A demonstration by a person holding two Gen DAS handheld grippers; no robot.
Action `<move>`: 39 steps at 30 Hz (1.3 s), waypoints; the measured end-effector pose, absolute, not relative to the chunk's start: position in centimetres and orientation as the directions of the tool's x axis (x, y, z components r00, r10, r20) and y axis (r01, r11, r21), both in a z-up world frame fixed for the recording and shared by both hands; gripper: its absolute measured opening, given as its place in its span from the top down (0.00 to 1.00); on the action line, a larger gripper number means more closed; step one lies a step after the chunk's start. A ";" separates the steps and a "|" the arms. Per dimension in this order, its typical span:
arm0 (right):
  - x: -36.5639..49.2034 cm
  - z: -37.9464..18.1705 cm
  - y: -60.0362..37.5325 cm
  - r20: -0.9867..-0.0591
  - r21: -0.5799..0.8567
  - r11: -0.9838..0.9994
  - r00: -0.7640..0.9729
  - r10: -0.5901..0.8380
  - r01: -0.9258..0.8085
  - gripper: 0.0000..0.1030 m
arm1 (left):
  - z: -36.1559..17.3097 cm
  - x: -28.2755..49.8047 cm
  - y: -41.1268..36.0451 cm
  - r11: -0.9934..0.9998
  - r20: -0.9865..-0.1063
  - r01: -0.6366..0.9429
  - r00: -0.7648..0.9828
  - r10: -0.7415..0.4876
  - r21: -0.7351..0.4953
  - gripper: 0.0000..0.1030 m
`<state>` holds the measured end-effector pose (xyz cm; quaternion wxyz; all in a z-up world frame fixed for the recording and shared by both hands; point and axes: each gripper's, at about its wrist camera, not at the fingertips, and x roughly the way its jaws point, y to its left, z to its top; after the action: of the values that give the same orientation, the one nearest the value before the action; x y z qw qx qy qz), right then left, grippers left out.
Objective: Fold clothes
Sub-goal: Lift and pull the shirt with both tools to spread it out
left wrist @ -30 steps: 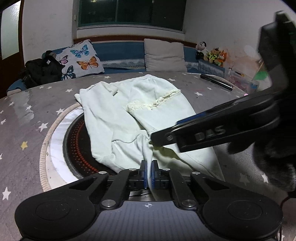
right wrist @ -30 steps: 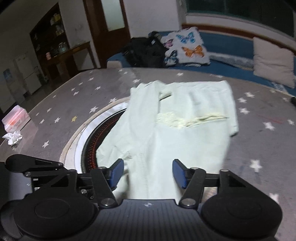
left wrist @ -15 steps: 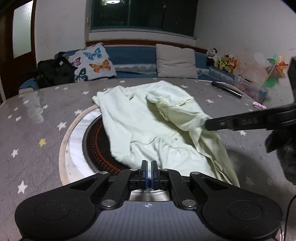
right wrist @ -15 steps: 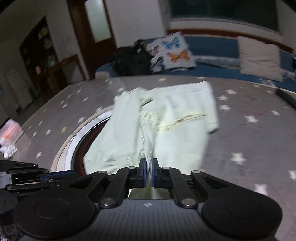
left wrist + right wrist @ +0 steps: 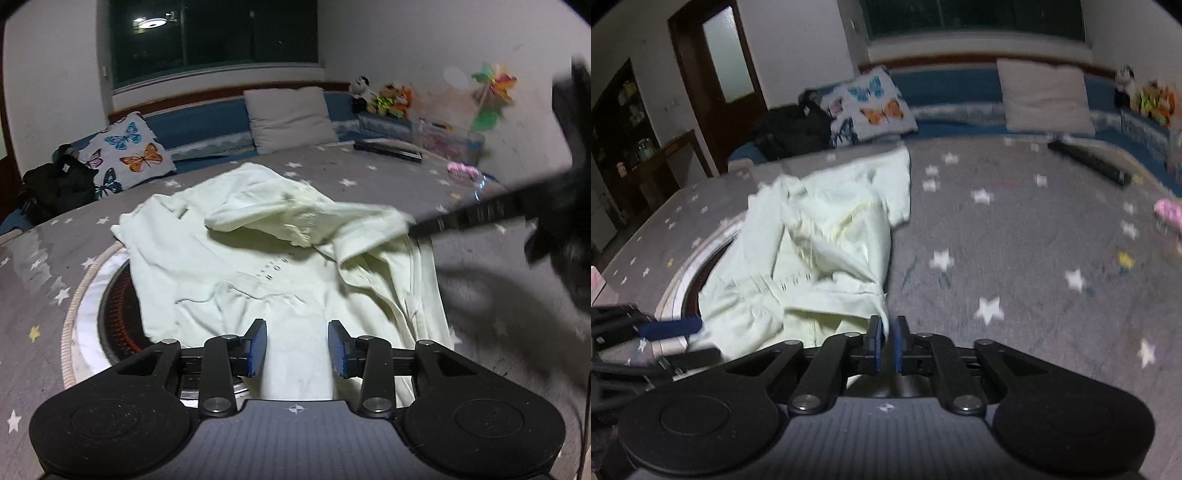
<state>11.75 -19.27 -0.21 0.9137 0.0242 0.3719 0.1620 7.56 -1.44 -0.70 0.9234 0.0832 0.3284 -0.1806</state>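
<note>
Garment (image 5: 207, 266): pale, lay on starred table (image 5: 44, 236).
L gripper (image 5: 297, 347): jaws opening, cloth between, pads clear.
R gripper (image 5: 886, 341): jaws opening, still pinched cloth edge, right of heap.

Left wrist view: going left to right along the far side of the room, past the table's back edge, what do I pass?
Black bag → butterfly cushion → plain grey pillow → panda plush → colourful soft toys → pinwheel.
</note>
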 end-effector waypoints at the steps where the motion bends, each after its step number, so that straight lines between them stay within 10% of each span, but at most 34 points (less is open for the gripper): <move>1: 11.8 0.3 -19.0 -0.658 0.153 0.943 0.682 0.319 -0.294 0.87 | -1.0 7.7 -1.7 0.919 -0.642 0.392 0.716 -0.276 0.042 0.62; 13: 16.5 0.5 -10.6 -0.663 0.000 0.857 0.641 0.385 -0.515 0.63 | -1.8 8.1 -1.1 0.922 -0.649 0.383 0.714 -0.263 0.048 0.80; 19: 17.8 -1.7 -9.6 -0.688 -0.039 0.860 0.638 0.346 -0.509 0.93 | -0.8 7.8 0.7 0.948 -0.621 0.318 0.744 -0.246 0.005 0.90; 32: 13.7 1.5 -23.5 -0.563 0.177 0.977 0.801 0.202 -0.122 0.94 | 2.7 3.3 6.9 0.988 -0.534 0.105 0.832 -0.152 -0.116 0.92; 39: 7.3 -1.6 -28.6 -0.647 0.283 0.959 0.736 0.202 -0.015 0.88 | 1.9 -0.8 8.9 0.986 -0.572 0.050 0.810 -0.132 -0.156 0.93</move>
<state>7.30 -28.62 -1.55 0.9224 0.1305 0.3588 0.0588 -0.76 8.93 1.91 0.9489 -0.0667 0.3046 -0.0480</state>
